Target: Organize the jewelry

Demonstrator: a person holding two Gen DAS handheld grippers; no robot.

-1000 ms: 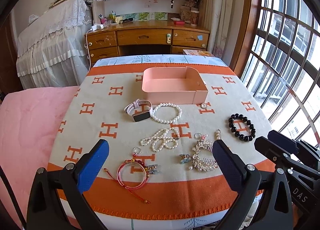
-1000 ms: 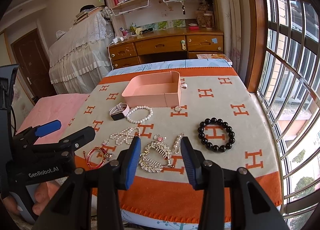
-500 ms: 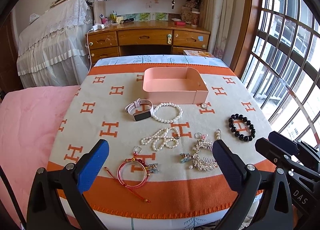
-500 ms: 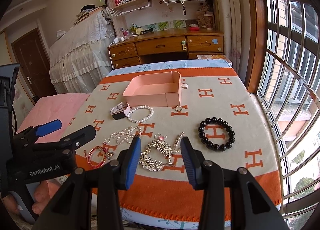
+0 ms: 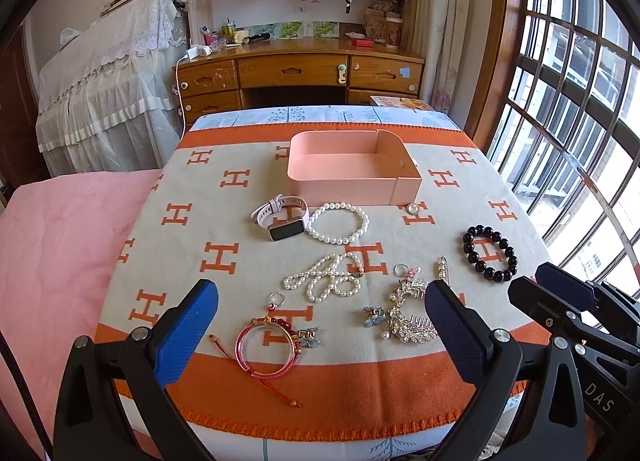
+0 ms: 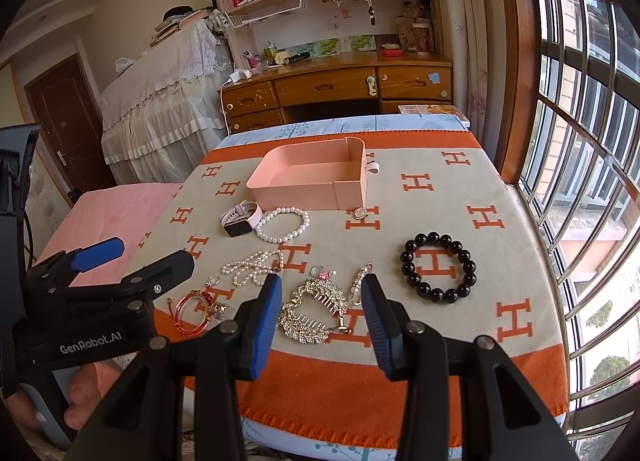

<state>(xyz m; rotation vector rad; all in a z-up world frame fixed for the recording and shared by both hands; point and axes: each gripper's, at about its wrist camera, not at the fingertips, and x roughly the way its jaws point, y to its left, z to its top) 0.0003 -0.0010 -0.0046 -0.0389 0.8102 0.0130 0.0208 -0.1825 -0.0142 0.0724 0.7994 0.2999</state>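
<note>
Tray: pink open-topped tray [image 5: 354, 171] in the upper middle of the left wrist view, long axis running left to right, inner divider near its right end; nothing visible inside.
Watch: white-strapped smartwatch [image 5: 280, 217] just below the tray's left half, dark face turned toward the lower right.
Pearl bracelet: round ring of white pearls [image 5: 337, 223] just right of the watch, lying flat.
Pearl necklace: looped strand [image 5: 324, 279] at frame centre, long axis slanting from lower left up to upper right.
Black bracelet: ring of large dark beads [image 6: 439, 267] at the right of the right wrist view, well apart from the other pieces.
Hair comb: rhinestone comb [image 6: 316, 311] low in the right wrist view, teeth pointing to the upper right.
Red bangle: clear-and-red hoop [image 5: 267, 347] with a cord trailing to the lower right.
Left gripper: [image 5: 320, 335] jaws spread wide, empty, above the blanket's [image 5: 120, 281] near edge.
Right gripper: [image 6: 319, 325] jaws parted to a moderate gap, empty, framing the comb in view; contact cannot be told.
</note>
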